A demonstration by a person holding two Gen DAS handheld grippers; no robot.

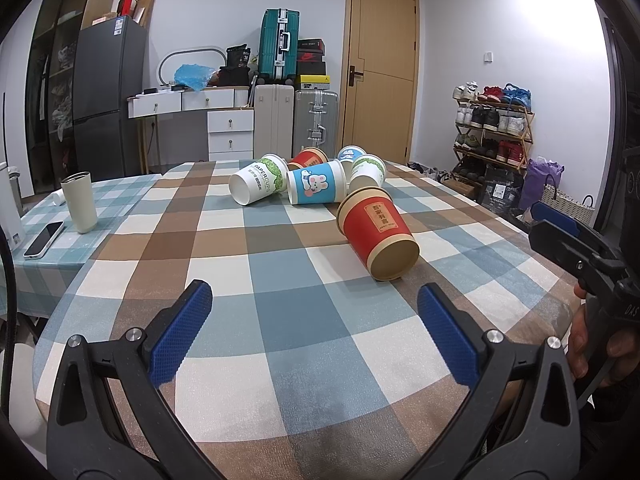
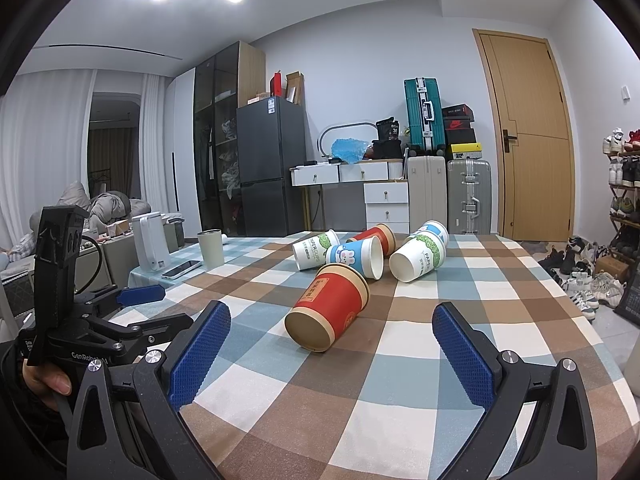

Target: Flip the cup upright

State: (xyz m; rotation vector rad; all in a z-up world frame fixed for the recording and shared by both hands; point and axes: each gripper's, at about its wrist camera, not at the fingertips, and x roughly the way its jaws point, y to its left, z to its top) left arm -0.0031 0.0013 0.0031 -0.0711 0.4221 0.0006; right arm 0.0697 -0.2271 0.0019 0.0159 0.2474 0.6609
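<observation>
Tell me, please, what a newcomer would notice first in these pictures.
A heap of paper cups lying on their sides in the middle of the checked tablecloth; the nearest, a red paper cup, shows its base. Both the left gripper and the right gripper are open and empty.

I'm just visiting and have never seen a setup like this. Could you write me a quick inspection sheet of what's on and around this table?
Surface: table under a checked cloth in brown, blue and white.
Job's things: six paper cups, all lying on their sides; the nearest red cup has its base toward the cameras, behind it a blue bunny cup and a green-print cup.
Clutter: a tumbler standing upright, a phone lying flat, a white kettle.
Grippers: left gripper open, holding nothing; right gripper open, holding nothing.
Cables: a dark cable at the left edge.
Surroundings: fridge, suitcases, door, shoe rack.
</observation>
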